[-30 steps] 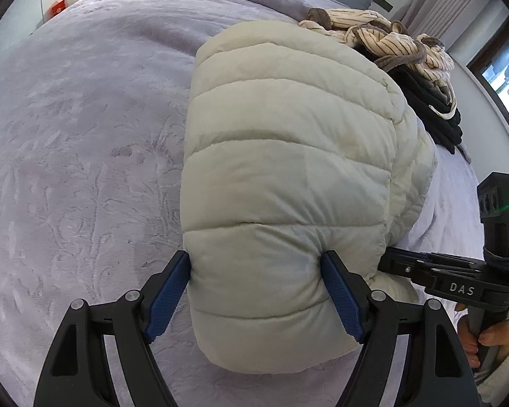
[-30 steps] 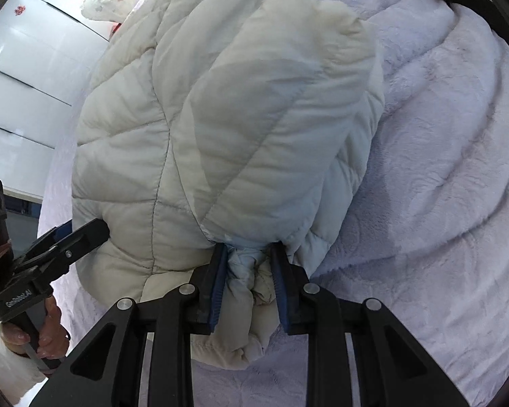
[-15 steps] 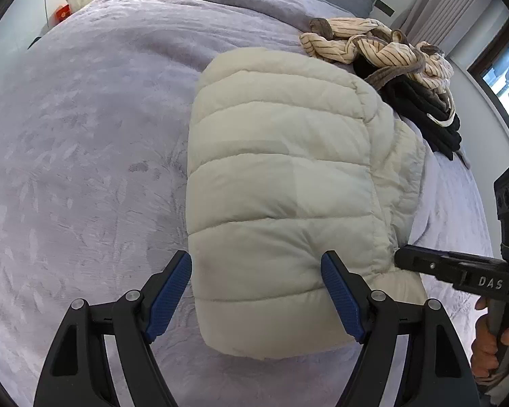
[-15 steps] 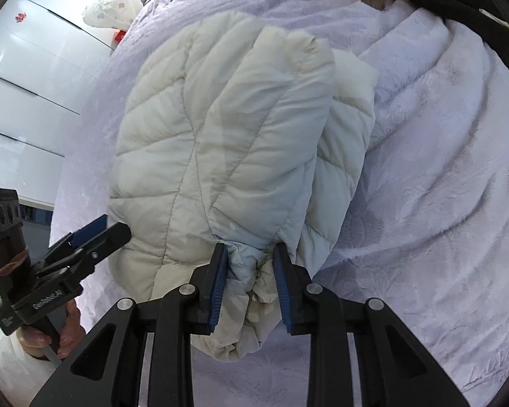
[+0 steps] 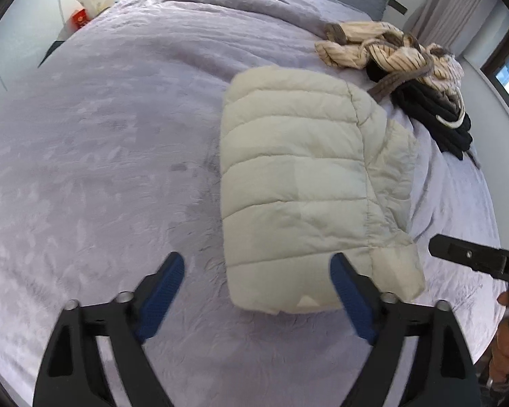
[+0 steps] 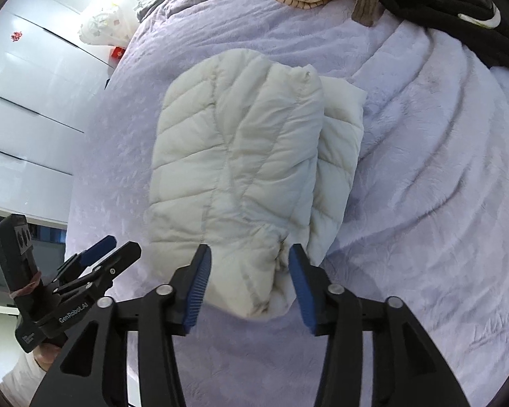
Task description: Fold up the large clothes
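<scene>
Right gripper (image 6: 247, 278) has let go — half a second ago its pads were pinched on the bunched corner of the puffer jacket (image 5: 298, 183); now the jaws stand wide with nothing between them, the near end of the bundle lying in front of the gap, apparently not touching. Left gripper (image 5: 256, 288) also spread wide and holding nothing; a second ago its fingers bracketed the jacket's near end, now it has pulled back and the bundle lies just beyond the tips. The jacket rests on the lilac bedspread (image 5: 101, 142) as a compact quilted block, a second layer peeking out along its right edge in the right wrist view. It keeps its shape unheld, so I judge this fold finished, or close to it. The pile of unfolded clothes (image 5: 410, 78) — striped and black — waits well apart toward the far side of the bed; I read that as the next pickup. The puffy fill may spring the fold open.
</scene>
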Demonstrator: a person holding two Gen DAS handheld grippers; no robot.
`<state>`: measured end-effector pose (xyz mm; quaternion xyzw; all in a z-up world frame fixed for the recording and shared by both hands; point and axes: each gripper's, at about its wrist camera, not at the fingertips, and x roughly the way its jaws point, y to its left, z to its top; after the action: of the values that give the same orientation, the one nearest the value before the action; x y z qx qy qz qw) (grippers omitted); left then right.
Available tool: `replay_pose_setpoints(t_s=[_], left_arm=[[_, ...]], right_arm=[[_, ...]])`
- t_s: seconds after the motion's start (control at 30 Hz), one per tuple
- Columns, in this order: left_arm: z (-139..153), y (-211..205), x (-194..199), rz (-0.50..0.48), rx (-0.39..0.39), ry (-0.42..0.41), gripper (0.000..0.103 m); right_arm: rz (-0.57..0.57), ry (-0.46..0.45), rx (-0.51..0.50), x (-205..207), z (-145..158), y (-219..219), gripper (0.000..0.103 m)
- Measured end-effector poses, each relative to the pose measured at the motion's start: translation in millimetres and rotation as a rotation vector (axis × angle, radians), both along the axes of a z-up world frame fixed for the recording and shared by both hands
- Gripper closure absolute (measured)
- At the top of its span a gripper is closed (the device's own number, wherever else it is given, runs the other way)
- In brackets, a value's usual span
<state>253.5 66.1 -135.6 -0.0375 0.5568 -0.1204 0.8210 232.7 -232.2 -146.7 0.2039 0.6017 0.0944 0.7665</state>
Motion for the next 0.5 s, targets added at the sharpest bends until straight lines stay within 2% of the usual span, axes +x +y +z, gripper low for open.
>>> replay_pose_setpoints(t_s=[0.17,0.2,0.23,0.27,0.33,0.5], left_arm=[[26.3,7.5,-16.3,0.018,0.003,-0.005,0.012],[32.0,8.6,-19.9,0.018,0.007,-0.007,0.010],[37.6,9.4,-23.3,0.020,0.015,-0.004,0.000],[42.7,10.1,-25.8,0.020,0.015,-0.009,0.000],[55.6,11.0,-33.3,0.021,0.029,-0.022,0.000],[85.4,10.9,-51.5,0.027,0.078,-0.069,0.000]], right_arm=[[-0.026,-0.014,-0.023,-17.4,24.7,12.9,0.038],[-0.029,-0.017,-0.029,-20.0,28.3,14.7,0.038],[-0.032,-0.020,-0.044,-23.3,34.1,17.6,0.036],[-0.033,-0.023,-0.060,-26.0,38.4,20.0,0.034],[-0.036,-0.032,-0.109,-32.1,49.6,26.8,0.021],[-0.052,-0.071,-0.248,-48.5,78.0,41.2,0.015]])
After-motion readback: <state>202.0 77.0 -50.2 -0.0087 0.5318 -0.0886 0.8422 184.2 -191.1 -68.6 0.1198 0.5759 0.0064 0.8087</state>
